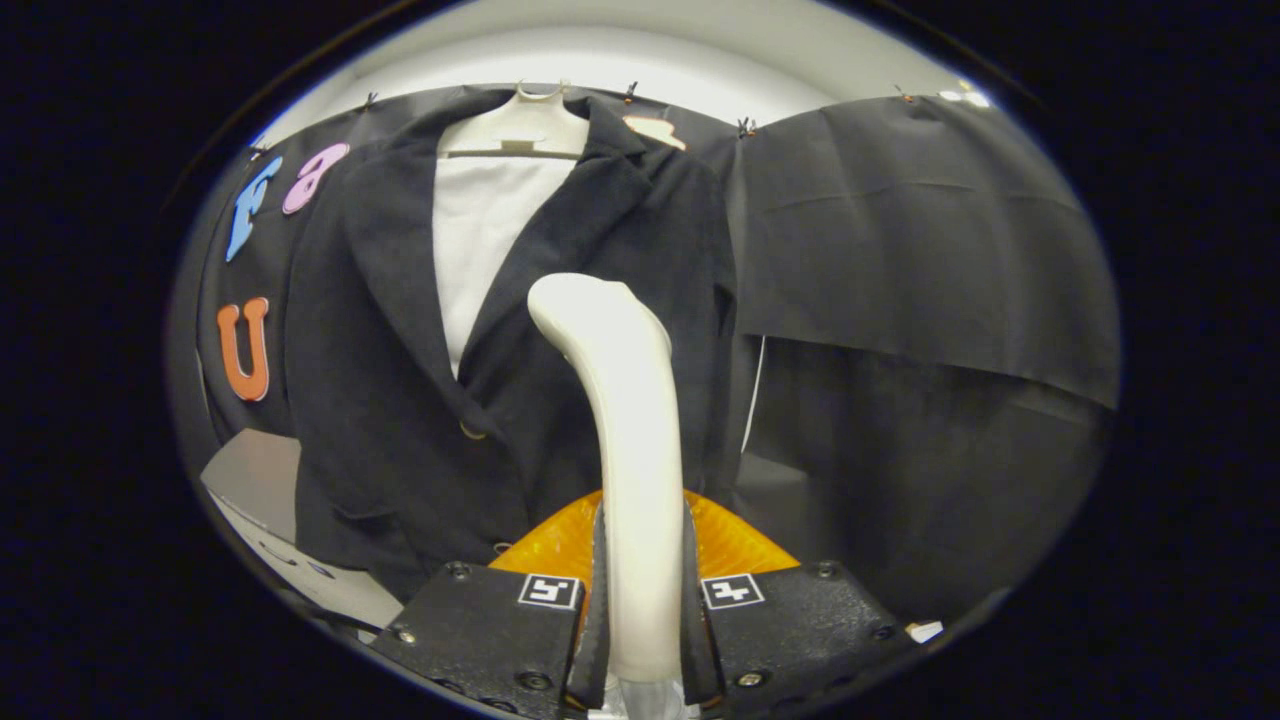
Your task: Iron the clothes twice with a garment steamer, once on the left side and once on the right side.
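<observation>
On the left we see a dark jacket (420, 350) on a hanger (520, 125) over a white shirt (485, 220), against the booth's black wall. Our gripper (640, 600) is clamped on the garment steamer (630, 420), upright between both fingers, its head near the jacket's right front panel.

Item: my gripper (642, 610), level, pointing forward. Its two fingers (600, 600) stand upright and close together, each pressed against a side of the steamer handle (630, 440) that rises between them. Grip closed and firm on both sides.
</observation>
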Demonstrator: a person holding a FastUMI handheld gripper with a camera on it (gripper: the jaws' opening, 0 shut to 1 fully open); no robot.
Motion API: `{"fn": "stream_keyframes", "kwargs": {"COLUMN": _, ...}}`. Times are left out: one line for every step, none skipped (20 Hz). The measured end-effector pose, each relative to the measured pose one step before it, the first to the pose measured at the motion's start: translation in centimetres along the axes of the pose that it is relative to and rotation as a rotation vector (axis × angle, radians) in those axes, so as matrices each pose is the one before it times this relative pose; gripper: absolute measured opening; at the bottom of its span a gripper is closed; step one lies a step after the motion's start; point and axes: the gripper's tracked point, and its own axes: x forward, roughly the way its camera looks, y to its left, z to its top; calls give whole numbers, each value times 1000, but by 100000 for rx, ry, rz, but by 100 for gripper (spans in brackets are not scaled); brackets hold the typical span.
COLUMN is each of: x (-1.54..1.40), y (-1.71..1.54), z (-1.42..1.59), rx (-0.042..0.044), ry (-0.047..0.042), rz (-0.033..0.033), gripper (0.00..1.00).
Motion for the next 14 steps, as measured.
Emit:
{"fn": "stream_keyframes", "kwargs": {"x": 144, "y": 166, "z": -677, "rx": -799, "ry": 640, "rz": -368, "gripper": 31}}
{"fn": "stream_keyframes", "kwargs": {"x": -57, "y": 58, "z": -969, "rx": -445, "ry": 1004, "rz": 68, "gripper": 31}}
{"fn": "stream_keyframes", "kwargs": {"x": -65, "y": 96, "z": -655, "rx": -360, "ry": 875, "rz": 95, "gripper": 31}}
{"fn": "stream_keyframes", "kwargs": {"x": -147, "y": -50, "z": -831, "rx": -403, "ry": 971, "rz": -114, "gripper": 31}}
{"fn": "stream_keyframes", "kwargs": {"x": -10, "y": 179, "z": -742, "rx": -353, "ry": 1126, "rz": -69, "gripper": 31}}
{"fn": "stream_keyframes", "kwargs": {"x": 7, "y": -6, "z": -738, "rx": -419, "ry": 768, "rz": -167, "gripper": 31}}
{"fn": "stream_keyframes", "kwargs": {"x": -54, "y": 120, "z": -728, "rx": -946, "ry": 703, "rz": -279, "gripper": 31}}
{"fn": "stream_keyframes", "kwargs": {"x": -79, "y": 140, "z": -840, "rx": -1071, "ry": 607, "rz": -67, "gripper": 31}}
{"fn": "stream_keyframes", "kwargs": {"x": -80, "y": 96, "z": -641, "rx": -1028, "ry": 538, "rz": -135, "gripper": 31}}
{"fn": "stream_keyframes", "kwargs": {"x": 88, "y": 127, "z": -675, "rx": -879, "ry": 474, "rz": -199, "gripper": 31}}
{"fn": "stream_keyframes", "kwargs": {"x": 87, "y": 96, "z": -807, "rx": -715, "ry": 991, "rz": -289, "gripper": 31}}
{"fn": "stream_keyframes", "kwargs": {"x": 79, "y": 49, "z": -570, "rx": -323, "ry": 791, "rz": -170, "gripper": 31}}
{"fn": "stream_keyframes", "kwargs": {"x": 91, "y": 95, "z": -628, "rx": -629, "ry": 397, "rz": -343, "gripper": 31}}
{"fn": "stream_keyframes", "kwargs": {"x": 105, "y": 50, "z": -532, "rx": -688, "ry": 370, "rz": -416, "gripper": 31}}
